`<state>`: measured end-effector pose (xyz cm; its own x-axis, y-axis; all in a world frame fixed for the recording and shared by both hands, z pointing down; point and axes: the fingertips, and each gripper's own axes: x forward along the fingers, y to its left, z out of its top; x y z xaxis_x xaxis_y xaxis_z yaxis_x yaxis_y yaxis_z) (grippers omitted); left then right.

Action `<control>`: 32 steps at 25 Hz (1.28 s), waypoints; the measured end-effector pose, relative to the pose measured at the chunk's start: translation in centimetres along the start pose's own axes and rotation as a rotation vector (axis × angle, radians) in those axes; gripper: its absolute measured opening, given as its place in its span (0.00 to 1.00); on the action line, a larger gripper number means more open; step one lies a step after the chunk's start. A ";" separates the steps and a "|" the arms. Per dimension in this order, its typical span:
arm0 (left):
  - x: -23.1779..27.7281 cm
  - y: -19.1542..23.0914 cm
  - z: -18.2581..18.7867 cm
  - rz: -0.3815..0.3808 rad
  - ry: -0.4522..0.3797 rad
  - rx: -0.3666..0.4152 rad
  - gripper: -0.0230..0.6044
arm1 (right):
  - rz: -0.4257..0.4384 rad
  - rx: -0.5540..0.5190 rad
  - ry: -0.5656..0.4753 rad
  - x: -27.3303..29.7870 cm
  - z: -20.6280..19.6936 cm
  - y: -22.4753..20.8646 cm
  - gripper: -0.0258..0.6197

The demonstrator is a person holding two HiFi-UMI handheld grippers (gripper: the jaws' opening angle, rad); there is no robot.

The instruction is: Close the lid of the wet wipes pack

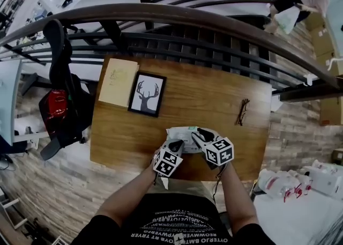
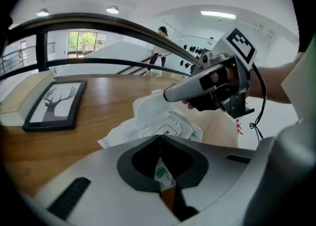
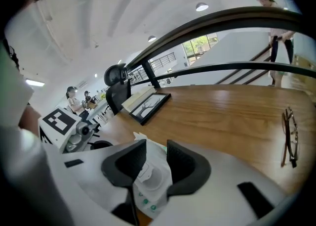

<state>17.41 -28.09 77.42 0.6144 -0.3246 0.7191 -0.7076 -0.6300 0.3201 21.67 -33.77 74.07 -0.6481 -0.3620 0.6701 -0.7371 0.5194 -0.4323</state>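
Observation:
The white wet wipes pack (image 1: 181,133) lies crumpled near the front edge of the wooden table (image 1: 214,91). My left gripper (image 1: 173,147) holds the pack's near edge. In the left gripper view its jaws (image 2: 159,140) meet on the pack's film, with the pack (image 2: 165,121) spread beyond them. My right gripper (image 1: 199,133) is on the pack from the right. In the right gripper view the pack (image 3: 157,163) fills the gap in my right gripper (image 3: 155,146), touching both pads, and the oval lid (image 3: 149,180) shows just below.
A framed deer picture (image 1: 147,94) and a beige folder (image 1: 118,81) lie at the table's back left. A pair of glasses (image 1: 243,111) lies at the right. A dark curved railing (image 1: 214,24) runs behind the table, and a chair with a red bag (image 1: 58,107) stands to the left.

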 end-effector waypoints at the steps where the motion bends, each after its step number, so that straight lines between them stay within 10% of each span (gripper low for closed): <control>1: 0.0 0.0 0.0 -0.007 0.003 -0.002 0.08 | 0.008 0.013 -0.002 -0.3 -0.2 0.3 0.25; 24: -6.4 3.8 -0.8 0.040 0.019 0.038 0.08 | 0.084 -0.117 0.174 -1.7 -6.9 6.5 0.40; 32: -7.5 4.2 -1.1 0.045 0.013 0.065 0.08 | 0.068 0.020 -0.149 -2.6 -1.9 7.9 0.17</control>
<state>9.45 -27.56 74.06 0.5780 -0.3447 0.7397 -0.7095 -0.6600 0.2469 17.84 -27.26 70.08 -0.7167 -0.4384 0.5423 -0.6933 0.5318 -0.4863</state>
